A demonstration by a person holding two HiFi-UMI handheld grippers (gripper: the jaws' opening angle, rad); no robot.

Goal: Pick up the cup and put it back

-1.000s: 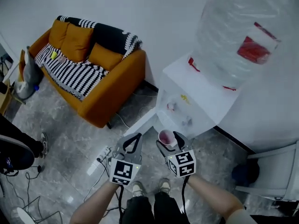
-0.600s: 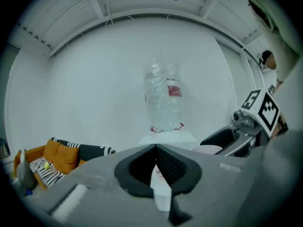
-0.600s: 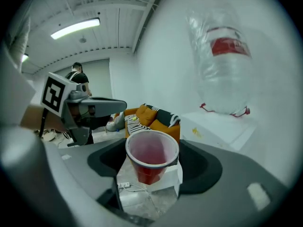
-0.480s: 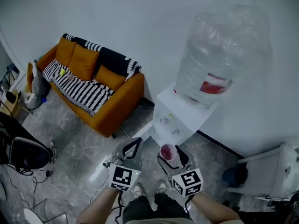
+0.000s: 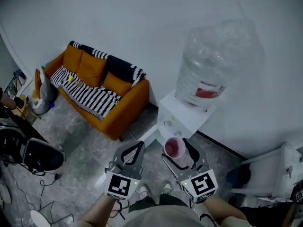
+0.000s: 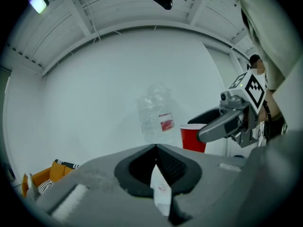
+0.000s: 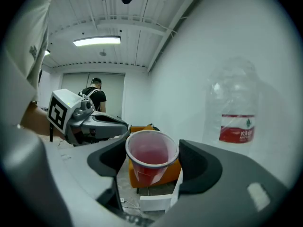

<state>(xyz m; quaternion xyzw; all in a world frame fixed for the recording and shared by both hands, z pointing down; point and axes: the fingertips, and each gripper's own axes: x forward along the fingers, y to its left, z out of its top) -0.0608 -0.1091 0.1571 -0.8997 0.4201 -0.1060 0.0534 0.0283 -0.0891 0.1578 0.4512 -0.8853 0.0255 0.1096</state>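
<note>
Just before water dispenser [image 5: 182, 119], below its bottle [image 5: 208, 65]: R gripper [image 5: 177, 151] clamped on red cup [image 7: 150, 157], one jaw each side of the wall under the rim. Cup upright, mouth up, off any surface. L gripper [image 6: 155, 148] pinched closed on nothing, idle beside R. Step est.: pick-up done, cup in carry, put-back pending. Next move prob. needs: keep cup level, lower onto support (dispenser ledge likely, unsure), seat base flat, then let jaws go.

The water dispenser [image 5: 184, 115] and its bottle [image 5: 208, 65] block straight ahead of my right gripper [image 5: 177, 151]; bare floor [image 5: 85, 141] lies open leftward up to the orange sofa [image 5: 128, 103].
</note>
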